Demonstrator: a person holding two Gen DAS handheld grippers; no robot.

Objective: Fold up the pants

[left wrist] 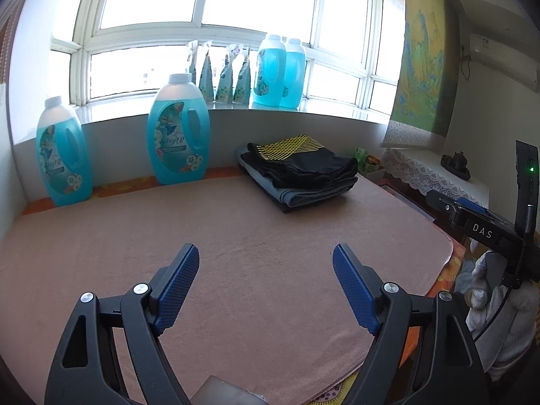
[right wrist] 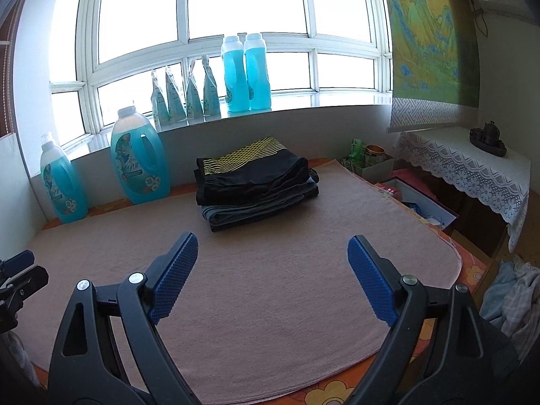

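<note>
A stack of folded clothes (left wrist: 300, 175) lies at the far side of the pink towel (left wrist: 236, 236). Black pants with a yellow patterned waistband are on top, grey-blue garments under them. The stack also shows in the right wrist view (right wrist: 256, 182), on the same towel (right wrist: 270, 270). My left gripper (left wrist: 266, 256) is open and empty, held above the towel's near part. My right gripper (right wrist: 273, 246) is open and empty, a little short of the stack. The right gripper's body shows at the right edge of the left wrist view (left wrist: 486, 229).
Two blue detergent bottles (left wrist: 179, 131) (left wrist: 64, 155) stand at the towel's far left. More bottles (left wrist: 280, 71) and pouches (left wrist: 222, 74) line the windowsill. A lace-covered side table (right wrist: 472, 168), boxes (right wrist: 415, 199) and a heap of laundry (right wrist: 513, 297) are to the right.
</note>
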